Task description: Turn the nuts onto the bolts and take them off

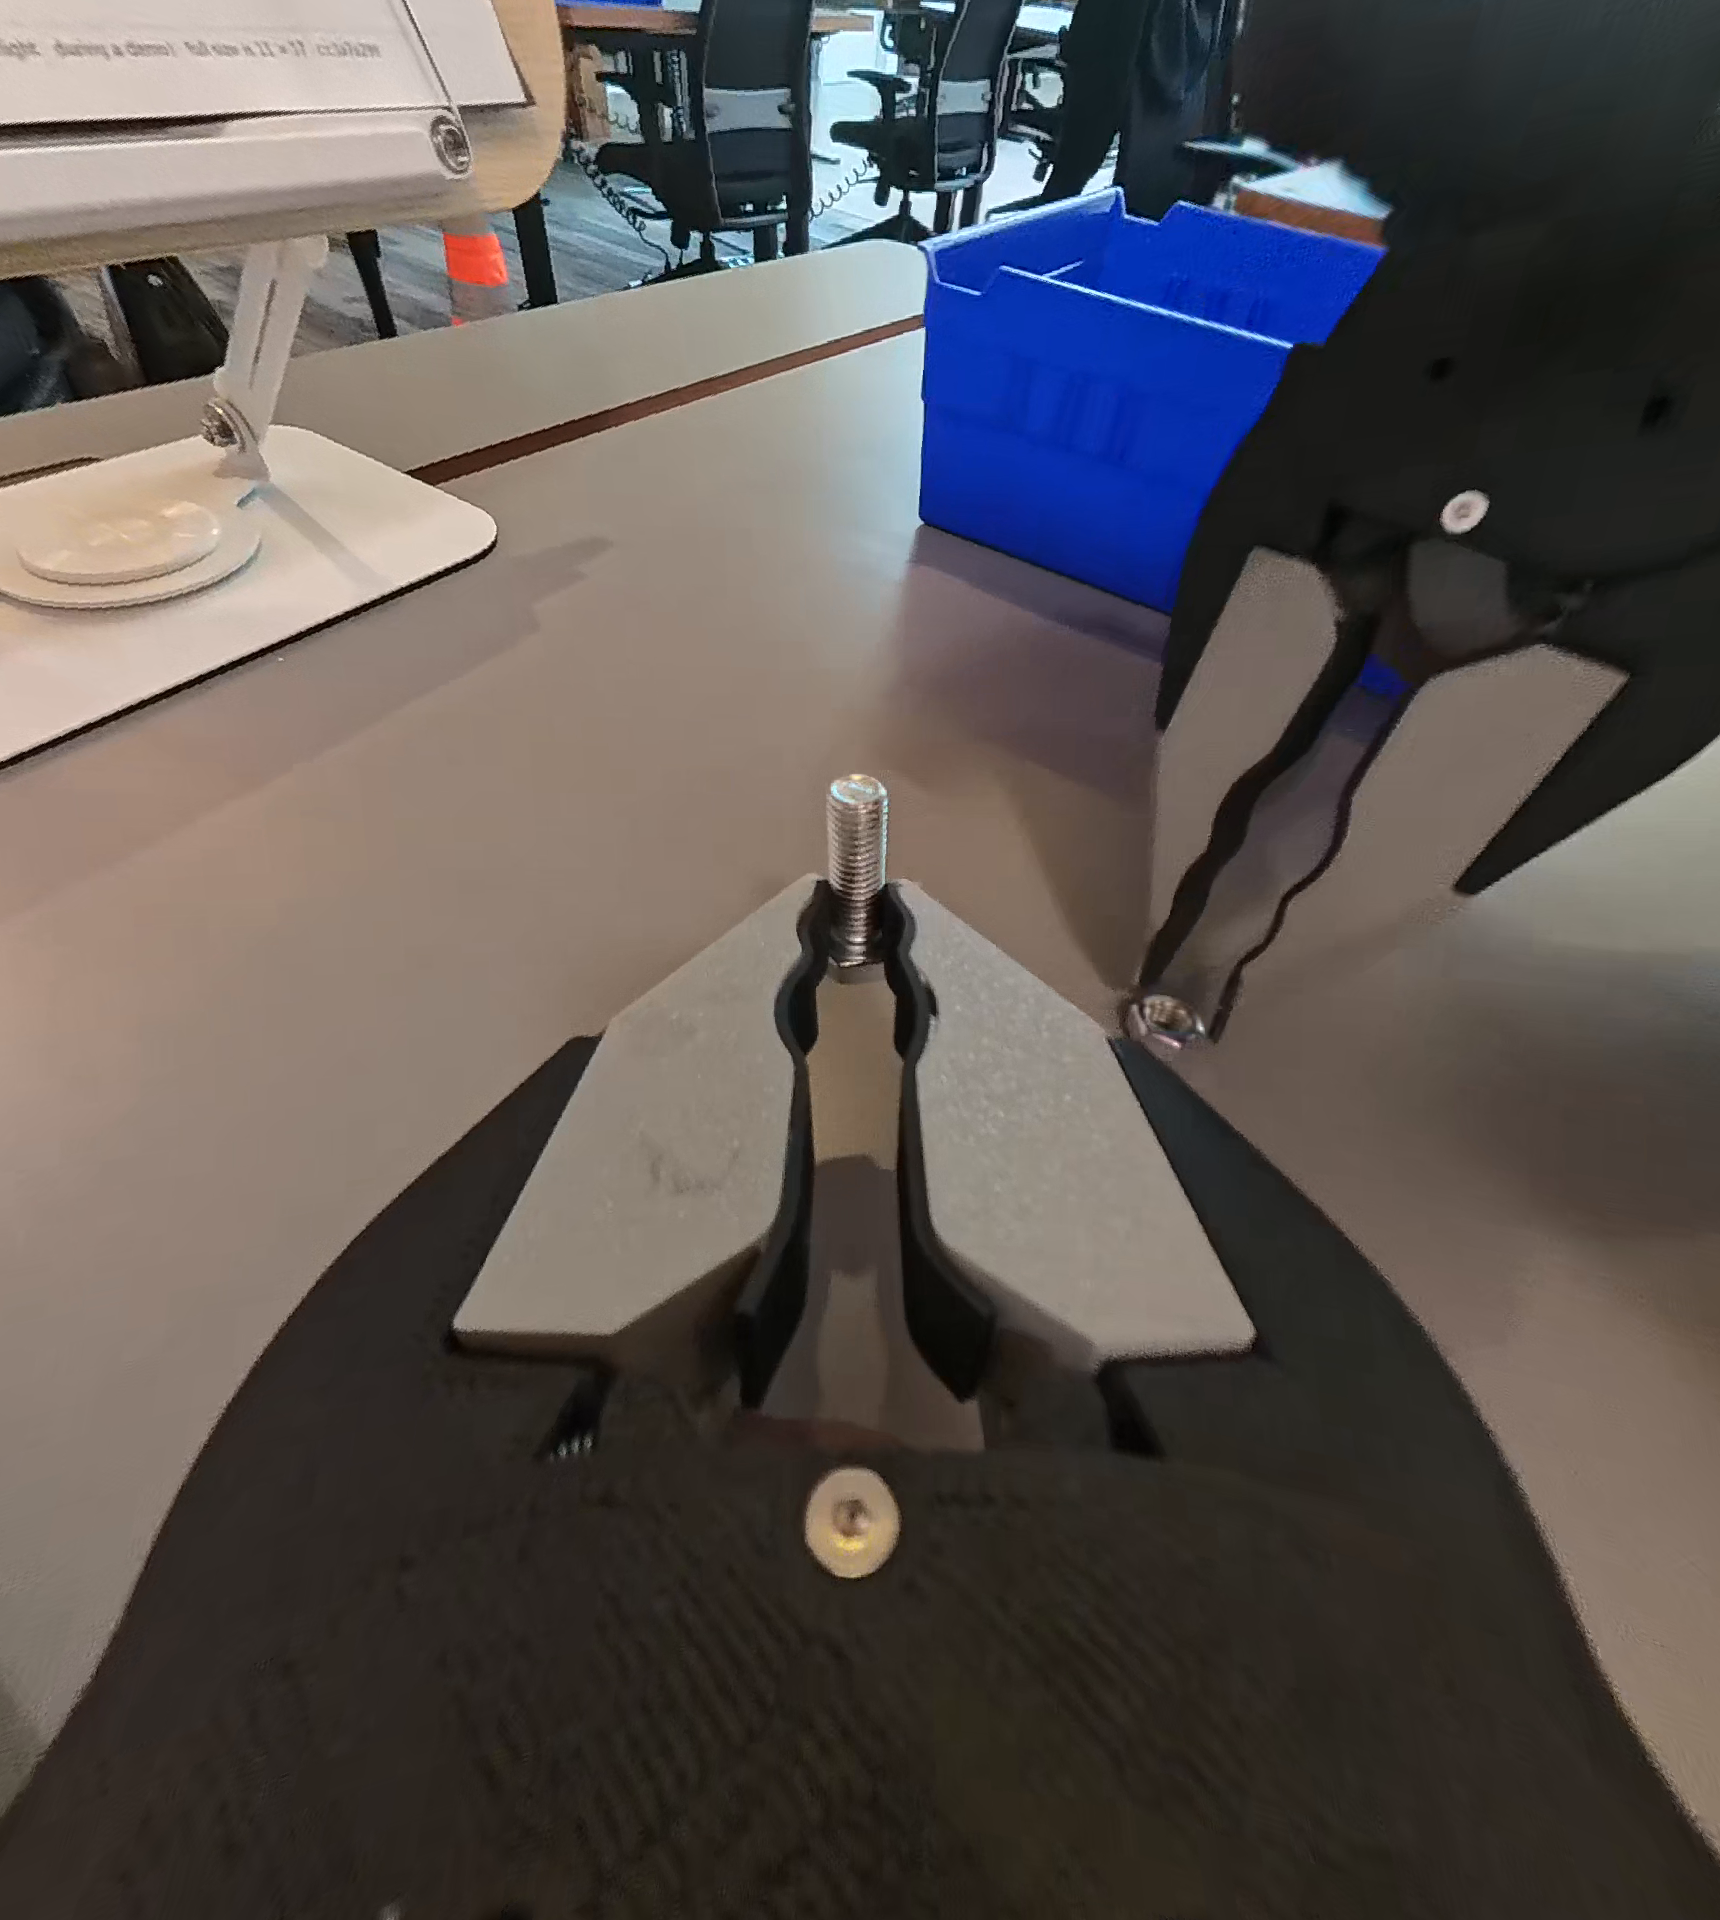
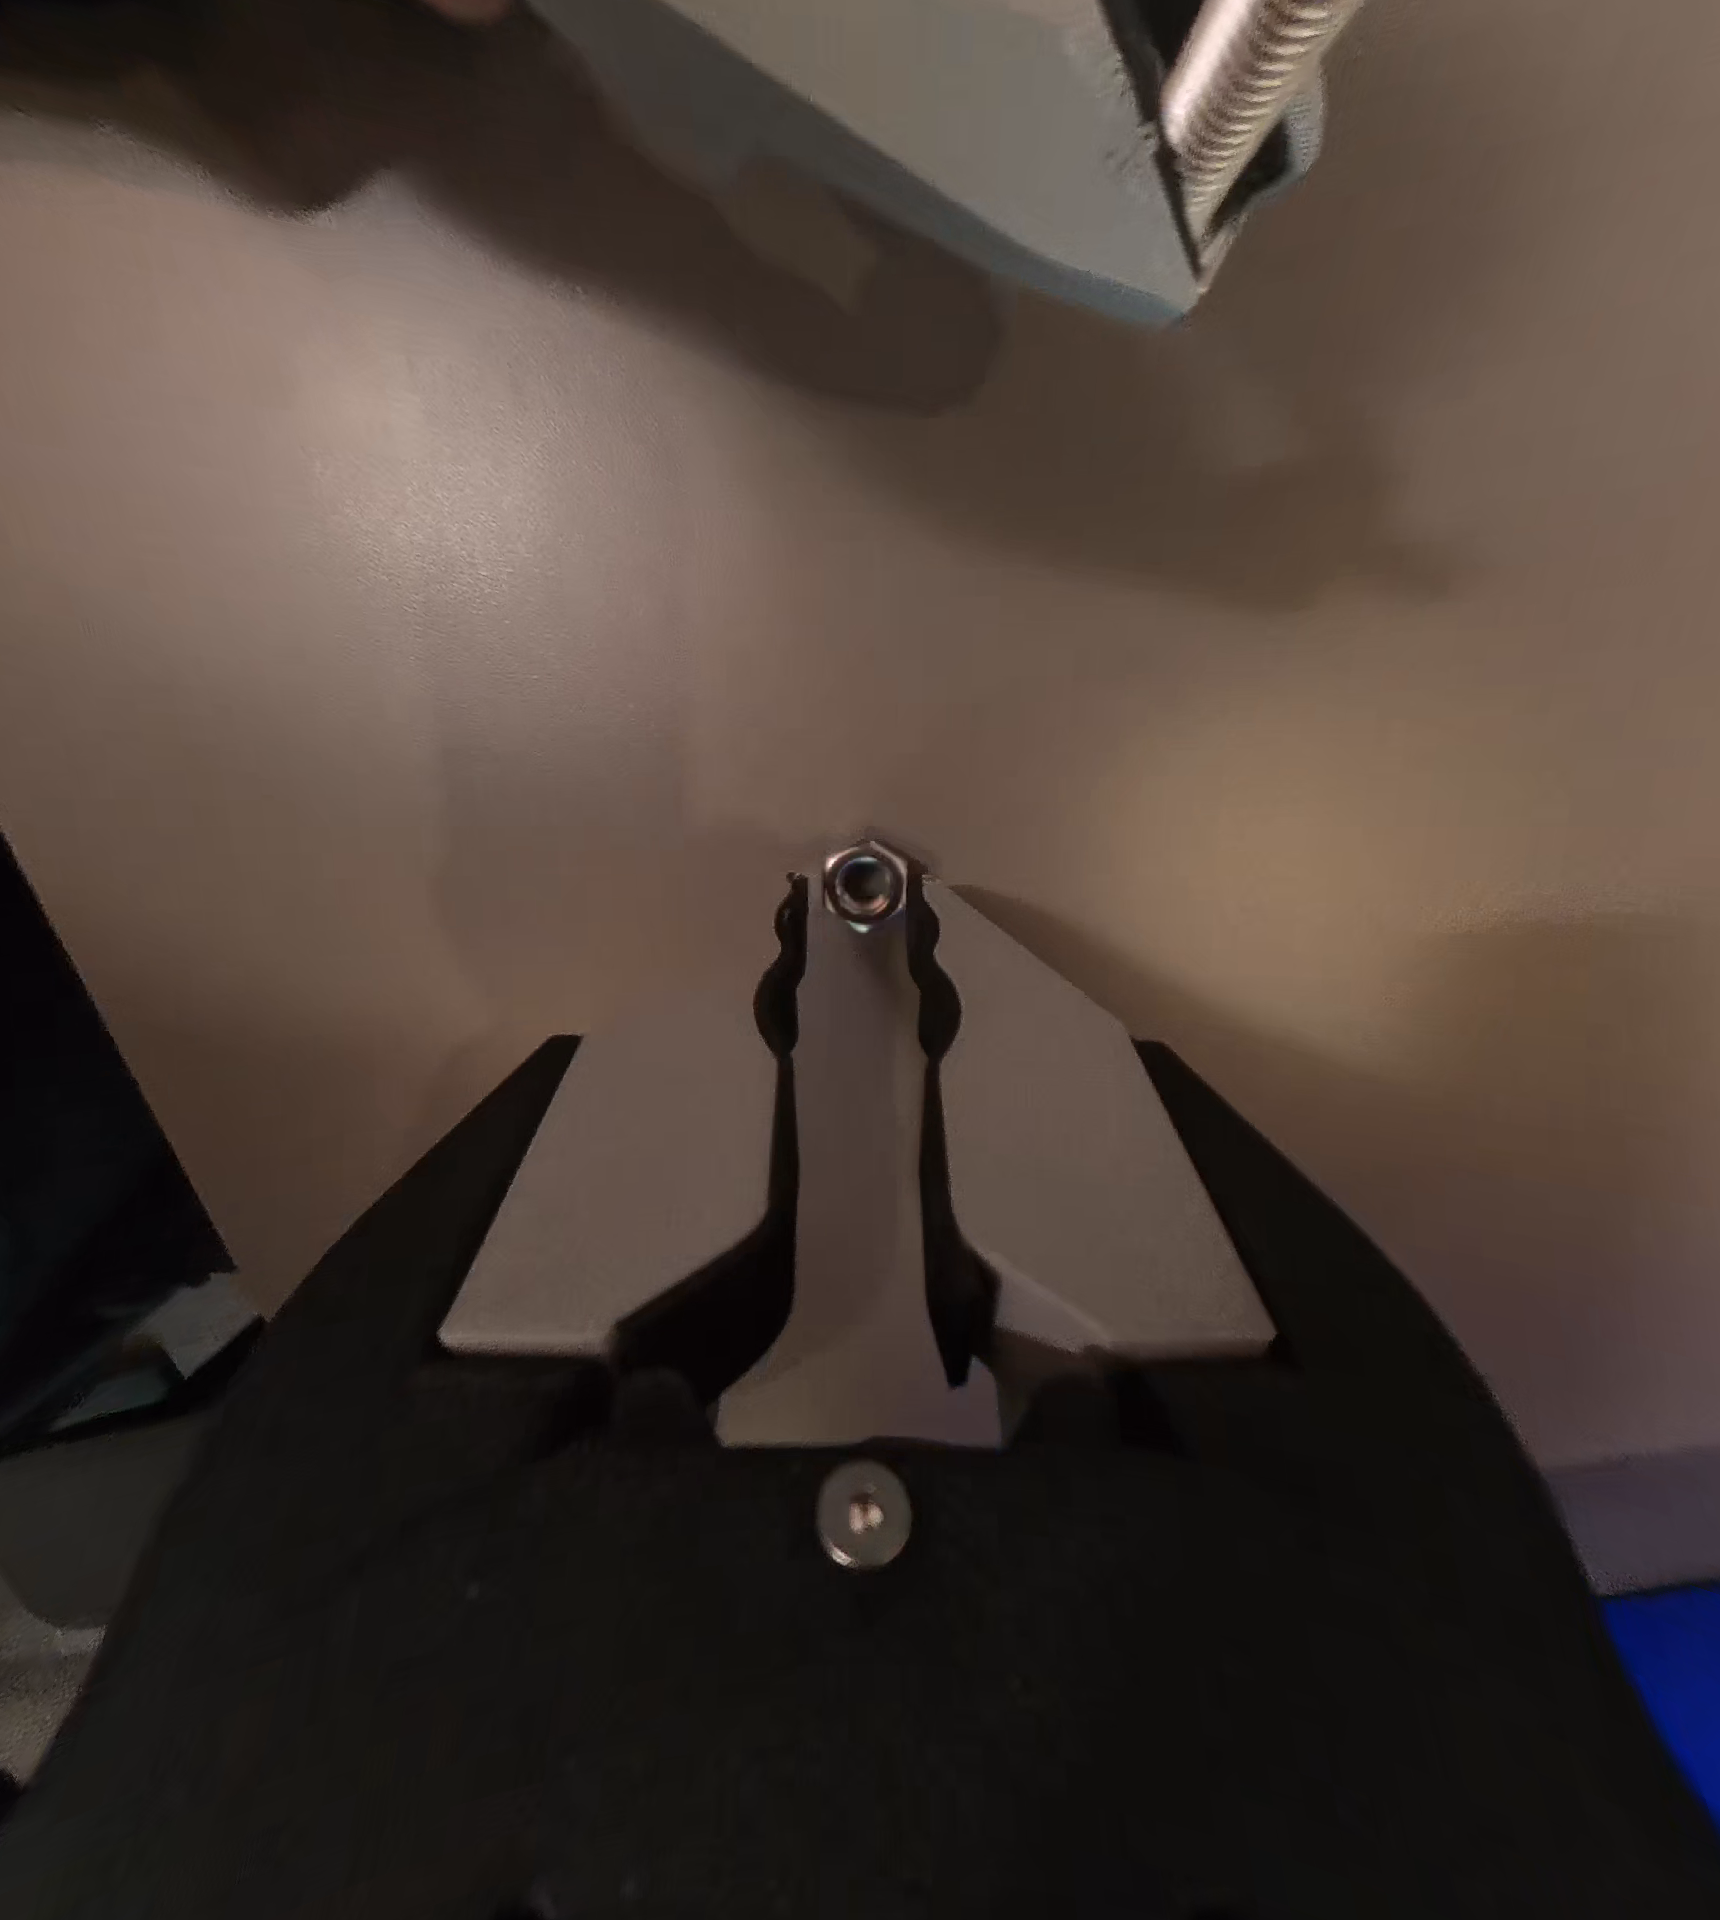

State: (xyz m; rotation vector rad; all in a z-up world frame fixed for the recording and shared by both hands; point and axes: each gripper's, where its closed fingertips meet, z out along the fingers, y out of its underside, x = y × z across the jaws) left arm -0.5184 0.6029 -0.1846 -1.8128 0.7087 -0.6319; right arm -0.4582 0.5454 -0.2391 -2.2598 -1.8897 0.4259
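My left gripper (image 1: 856, 940) is shut on a steel bolt (image 1: 857, 844), gripping it near the head, with the threaded shank standing upright above the fingertips. My right gripper (image 2: 861, 891) is shut on a small steel hex nut (image 2: 862, 885) at its fingertips, just above the grey table. In the left wrist view the right gripper (image 1: 1173, 1013) points down at the table to the right of the bolt, with the nut (image 1: 1162, 1020) at its tips. In the right wrist view the bolt's thread (image 2: 1240, 88) shows blurred at the top right, held in the left gripper.
A blue plastic bin (image 1: 1095, 405) stands on the grey table (image 1: 523, 831) behind the right gripper. A white stand with a flat base (image 1: 160, 592) sits at the far left. Office chairs stand beyond the table's far edge. Some 10 cm of space lies between my two pairs of fingers. My left gripper's tips are some 30 cm from the flat base (image 1: 160, 592).
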